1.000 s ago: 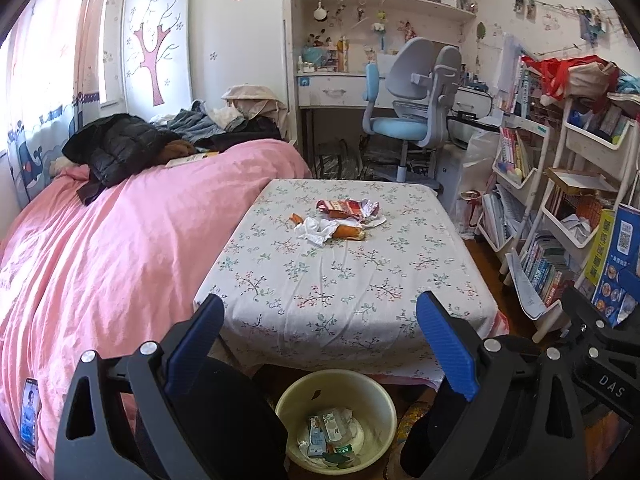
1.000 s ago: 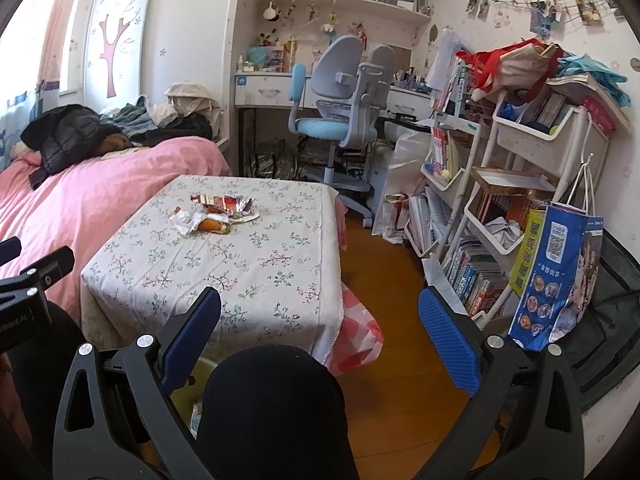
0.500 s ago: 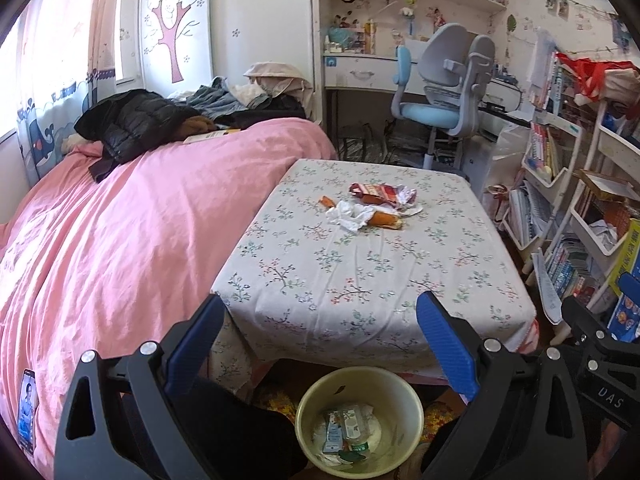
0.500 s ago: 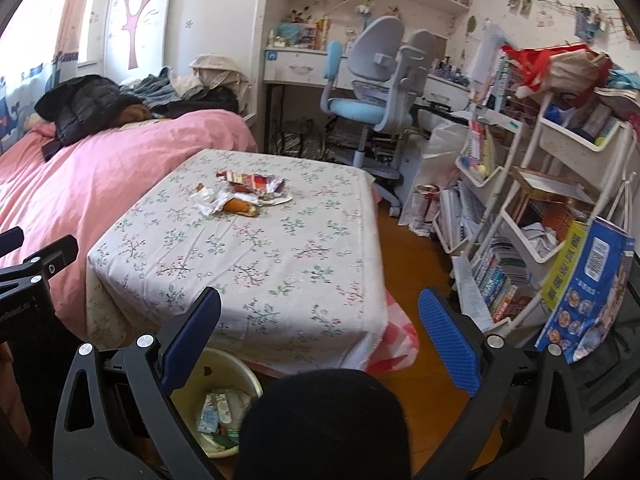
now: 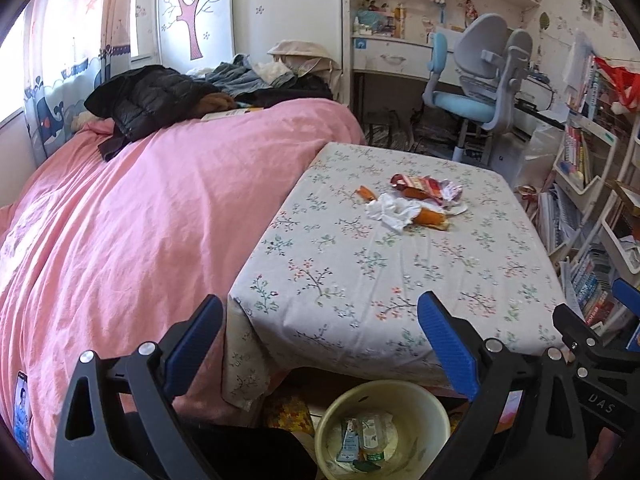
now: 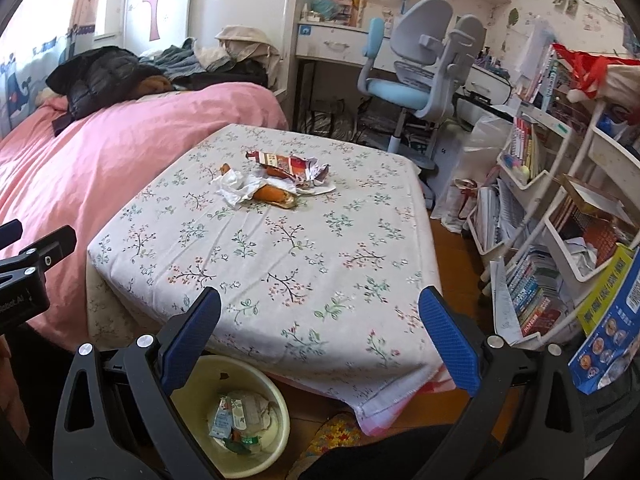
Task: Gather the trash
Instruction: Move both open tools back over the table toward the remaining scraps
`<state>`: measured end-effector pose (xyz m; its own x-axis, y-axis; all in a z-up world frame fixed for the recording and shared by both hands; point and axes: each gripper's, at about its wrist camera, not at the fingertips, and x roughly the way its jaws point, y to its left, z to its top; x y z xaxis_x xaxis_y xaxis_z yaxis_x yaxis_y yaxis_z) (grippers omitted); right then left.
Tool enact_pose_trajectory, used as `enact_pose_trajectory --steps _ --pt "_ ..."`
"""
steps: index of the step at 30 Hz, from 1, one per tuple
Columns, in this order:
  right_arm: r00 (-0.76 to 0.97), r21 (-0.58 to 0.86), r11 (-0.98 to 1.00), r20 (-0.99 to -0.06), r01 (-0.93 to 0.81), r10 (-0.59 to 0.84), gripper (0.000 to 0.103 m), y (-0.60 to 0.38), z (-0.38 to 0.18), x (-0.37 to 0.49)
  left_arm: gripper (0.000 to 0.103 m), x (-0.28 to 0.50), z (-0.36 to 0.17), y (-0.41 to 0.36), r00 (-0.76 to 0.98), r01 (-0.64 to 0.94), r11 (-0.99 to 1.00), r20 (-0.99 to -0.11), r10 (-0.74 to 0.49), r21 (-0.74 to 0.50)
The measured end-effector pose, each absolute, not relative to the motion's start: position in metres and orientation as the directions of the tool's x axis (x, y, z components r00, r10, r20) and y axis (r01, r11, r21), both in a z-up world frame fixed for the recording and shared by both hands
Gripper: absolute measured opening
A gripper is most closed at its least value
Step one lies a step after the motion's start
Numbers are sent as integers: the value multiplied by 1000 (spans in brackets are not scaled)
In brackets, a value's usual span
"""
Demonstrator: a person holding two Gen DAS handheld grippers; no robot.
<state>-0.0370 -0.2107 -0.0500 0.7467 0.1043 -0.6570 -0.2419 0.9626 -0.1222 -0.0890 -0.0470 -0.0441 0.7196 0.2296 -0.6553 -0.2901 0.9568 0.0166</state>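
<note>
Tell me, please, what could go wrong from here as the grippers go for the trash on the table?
1. The crumpled tissue, orange food scrap and red wrapper lie overlapping, so one pinch may drag or scatter the others.
2. They rest on a loose floral tablecloth; a low grasp could snag the cloth.
3. The bin sits on the floor, partly under the table edge, so a drop from above may miss.

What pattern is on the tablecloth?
White tablecloth with small floral sprigs; clearest in the right wrist view.
</note>
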Motion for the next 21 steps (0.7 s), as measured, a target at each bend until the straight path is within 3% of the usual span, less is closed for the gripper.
enact_pose_trajectory --steps 12,21 --pt "723 -152 946 -682 -288 111 96 -184 -64 8 94 -45 -58 -32 700 -269 962 -679 221 36" --pt "710 -185 934 -698 -306 94 96 -181 -69 89 95 11 -63 -29 689 -236 971 -696 202 48"
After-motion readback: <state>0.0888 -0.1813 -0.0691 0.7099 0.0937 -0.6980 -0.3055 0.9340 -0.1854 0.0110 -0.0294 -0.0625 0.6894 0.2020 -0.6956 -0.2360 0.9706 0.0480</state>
